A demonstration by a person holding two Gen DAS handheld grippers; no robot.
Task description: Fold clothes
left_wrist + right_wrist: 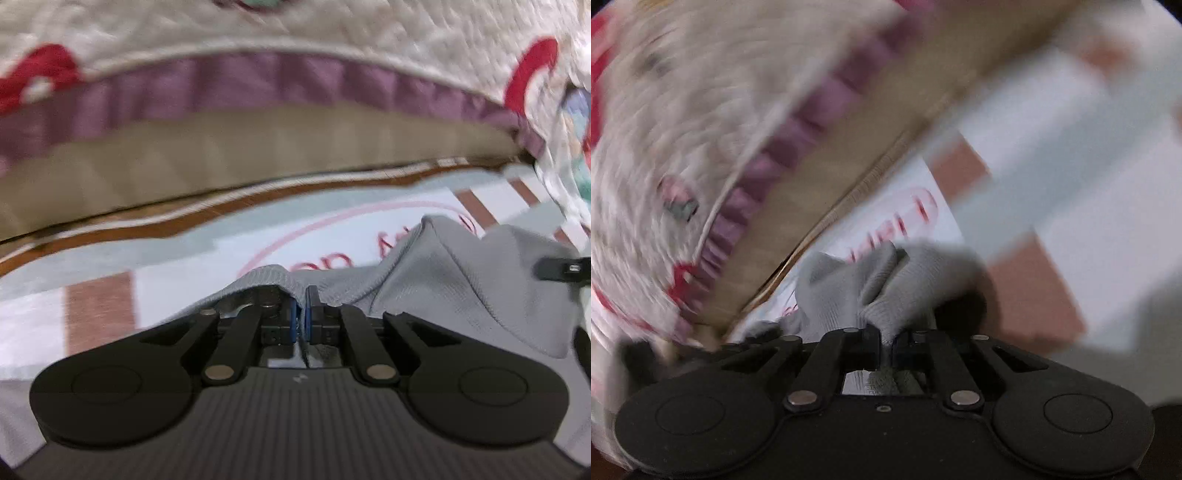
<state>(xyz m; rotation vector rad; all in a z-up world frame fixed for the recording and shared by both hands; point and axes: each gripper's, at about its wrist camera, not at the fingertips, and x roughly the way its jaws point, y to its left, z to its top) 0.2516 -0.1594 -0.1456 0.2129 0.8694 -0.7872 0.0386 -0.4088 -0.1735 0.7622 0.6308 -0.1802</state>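
Grey knit fabric (424, 266) is bunching between both tools above a printed mat (177, 254), beside a quilted bed cover (295, 33). Fingers of the left gripper (303, 314) are pinching its ribbed hem, while the right gripper (886, 343) is clamping another gathered edge. Folding seems barely started, since no flat fold is showing.

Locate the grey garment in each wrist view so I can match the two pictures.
Left wrist view: the grey garment fills the lower centre and right, its hem pinched in the left gripper.
Right wrist view: it bunches at lower centre, clamped in the right gripper.
Shared landmark: the purple ruffle of the quilt, across the top in the left view, running diagonally at left in the right view.
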